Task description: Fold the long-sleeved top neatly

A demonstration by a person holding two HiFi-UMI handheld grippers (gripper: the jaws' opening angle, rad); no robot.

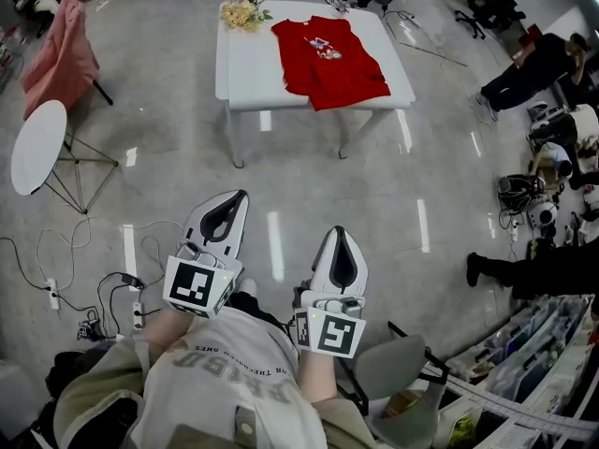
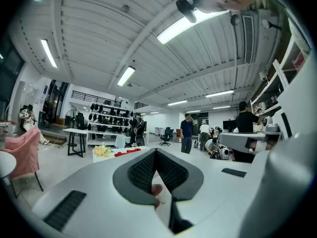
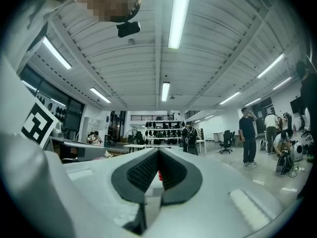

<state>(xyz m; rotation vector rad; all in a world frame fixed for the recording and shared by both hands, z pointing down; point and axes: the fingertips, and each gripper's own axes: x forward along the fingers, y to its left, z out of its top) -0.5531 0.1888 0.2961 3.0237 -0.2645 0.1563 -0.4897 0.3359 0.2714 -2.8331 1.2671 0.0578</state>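
A red top [image 1: 329, 61] with a small print on its chest lies spread on a white table [image 1: 253, 68] far ahead of me; its lower edge hangs slightly over the table's near edge. In the left gripper view the red top [image 2: 128, 152] shows only as a small strip on the distant table. My left gripper [image 1: 227, 208] and right gripper [image 1: 343, 238] are held side by side close to my body, well short of the table. Both point forward with their jaws shut and nothing between them.
A yellow flower bunch [image 1: 244, 13] lies on the table's far left corner. A round white side table [image 1: 37, 146] and a pink-draped chair [image 1: 61, 56] stand at the left. Cables and power strips [image 1: 94, 288] lie on the floor. People [image 1: 529, 68] and gear crowd the right side.
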